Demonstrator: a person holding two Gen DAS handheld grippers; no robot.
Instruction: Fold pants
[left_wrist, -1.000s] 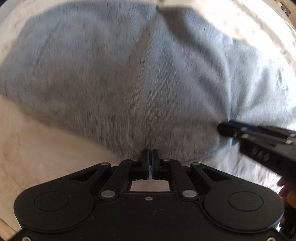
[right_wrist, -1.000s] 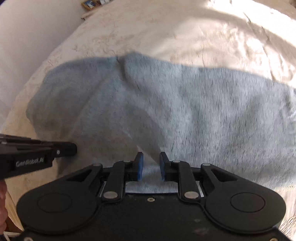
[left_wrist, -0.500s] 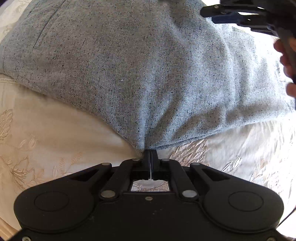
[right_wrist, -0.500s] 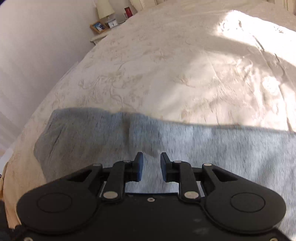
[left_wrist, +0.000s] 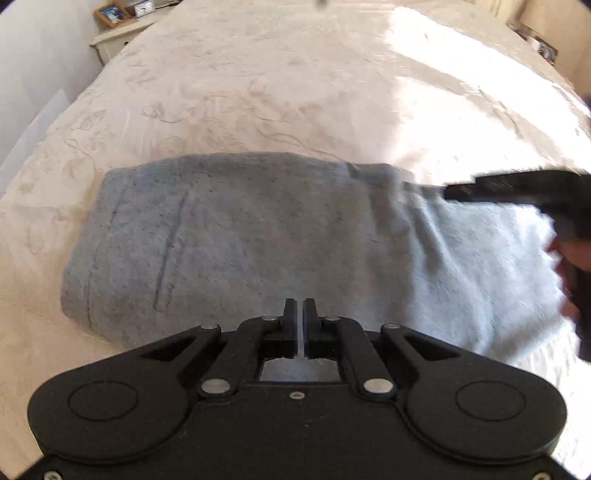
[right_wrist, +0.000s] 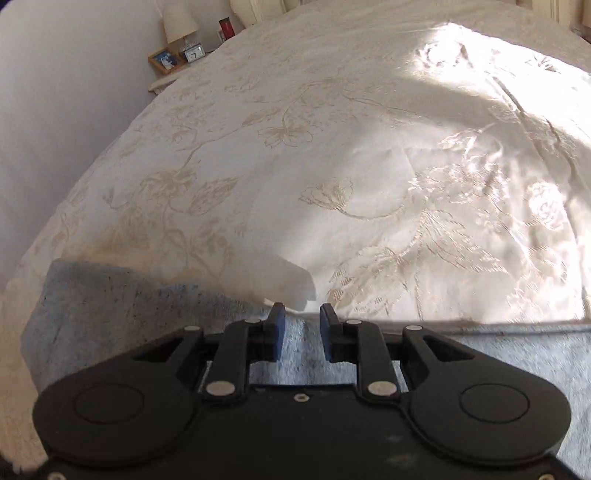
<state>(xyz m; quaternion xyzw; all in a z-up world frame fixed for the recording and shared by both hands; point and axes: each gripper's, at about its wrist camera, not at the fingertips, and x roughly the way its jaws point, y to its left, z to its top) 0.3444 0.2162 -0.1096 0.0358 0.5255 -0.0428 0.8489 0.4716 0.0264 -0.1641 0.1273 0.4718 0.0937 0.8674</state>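
The folded grey cloth pants (left_wrist: 229, 240) lie flat on the bed with the cream flowery cover (left_wrist: 295, 92). The left claw (left_wrist: 299, 314) is almost pressed together, with only a thin gap, just over the near edge of the pants. I cannot tell if it pinches the cloth. The right claw (right_wrist: 302, 314) is spread apart above the far edge of the pants (right_wrist: 129, 306), holding nothing.
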